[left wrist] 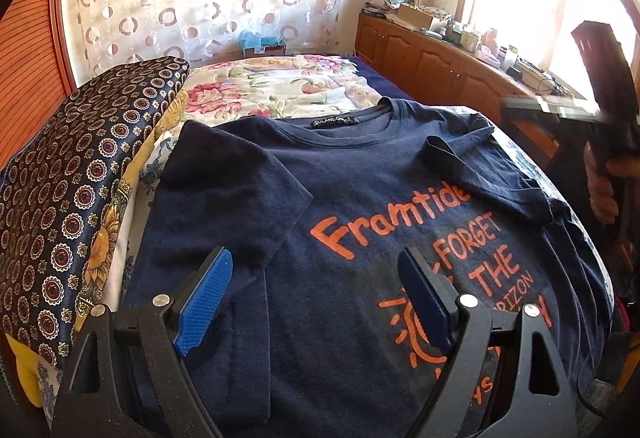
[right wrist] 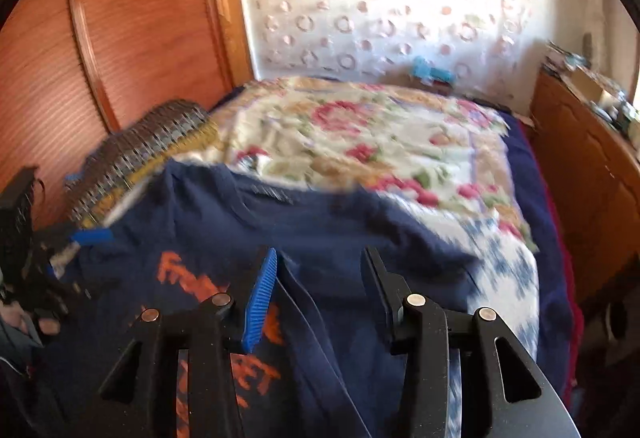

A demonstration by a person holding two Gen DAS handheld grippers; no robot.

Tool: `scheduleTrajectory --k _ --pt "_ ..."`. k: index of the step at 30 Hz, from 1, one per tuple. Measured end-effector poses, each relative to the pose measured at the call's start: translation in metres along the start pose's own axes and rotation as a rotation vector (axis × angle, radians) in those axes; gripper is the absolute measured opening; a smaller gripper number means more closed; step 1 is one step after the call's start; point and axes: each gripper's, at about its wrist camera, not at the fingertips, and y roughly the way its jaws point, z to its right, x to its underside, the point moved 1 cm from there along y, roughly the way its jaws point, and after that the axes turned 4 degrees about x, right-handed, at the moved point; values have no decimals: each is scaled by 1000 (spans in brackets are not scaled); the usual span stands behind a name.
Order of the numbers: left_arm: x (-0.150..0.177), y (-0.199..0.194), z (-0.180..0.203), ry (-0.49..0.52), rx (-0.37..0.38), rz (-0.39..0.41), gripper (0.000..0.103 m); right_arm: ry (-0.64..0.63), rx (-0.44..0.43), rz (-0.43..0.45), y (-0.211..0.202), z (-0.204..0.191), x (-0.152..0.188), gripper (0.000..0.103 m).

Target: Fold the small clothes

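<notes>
So we've got the navy T-shirt (left wrist: pixel 360 206) flat on the bed (left wrist: pixel 280 86), collar toward the far edge. Left claw (left wrist: pixel 316 302) hangs released over its left sleeve side; right claw (right wrist: pixel 320 298), released too, hovers above the folded-in right sleeve (left wrist: pixel 480 174).

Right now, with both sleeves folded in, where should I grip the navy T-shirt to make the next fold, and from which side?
Probably the bottom hem of the navy T-shirt, nearest the left gripper, coming from the near edge of the bed. The shirt lies flat, collar far, so lifting the hem toward the collar halves it. The hem itself is hidden.
</notes>
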Motion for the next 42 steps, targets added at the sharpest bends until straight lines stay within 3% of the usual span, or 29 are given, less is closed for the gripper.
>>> scheduleTrajectory --k 5,10,12,15,18,23,27,29,31,34,39,42 --pt "-2 3 1 -1 7 -3 86 48 74 -103 2 9 41 45" --pt "-2 6 3 9 11 -9 86 127 74 -153 3 10 74 43" --pt "-3 6 4 9 13 -7 86 144 65 -155 -2 12 78 38" --pt "-1 4 6 14 12 -2 86 147 34 -152 -2 9 81 13" --pt "1 1 5 11 8 0 86 140 13 -132 -9 7 86 12" --pt "3 -1 -2 -8 -4 6 86 82 -40 -87 -30 -3 94 12" --pt "4 -2 -5 -20 -6 13 86 49 -73 -129 -22 -12 108 12" --pt "3 -1 -4 -16 -7 12 86 50 -83 -146 -17 -13 113 17" --pt "4 -1 -3 -12 -7 11 86 57 -107 -150 -18 -15 113 33" --pt "4 0 -3 -11 -7 10 86 46 -130 -139 -23 -20 112 37" --pt "3 -1 -3 -10 -13 13 86 47 -83 -104 -26 -12 99 37" --pt "2 -2 -6 -12 -24 14 86 53 4 -90 -20 6 87 37"
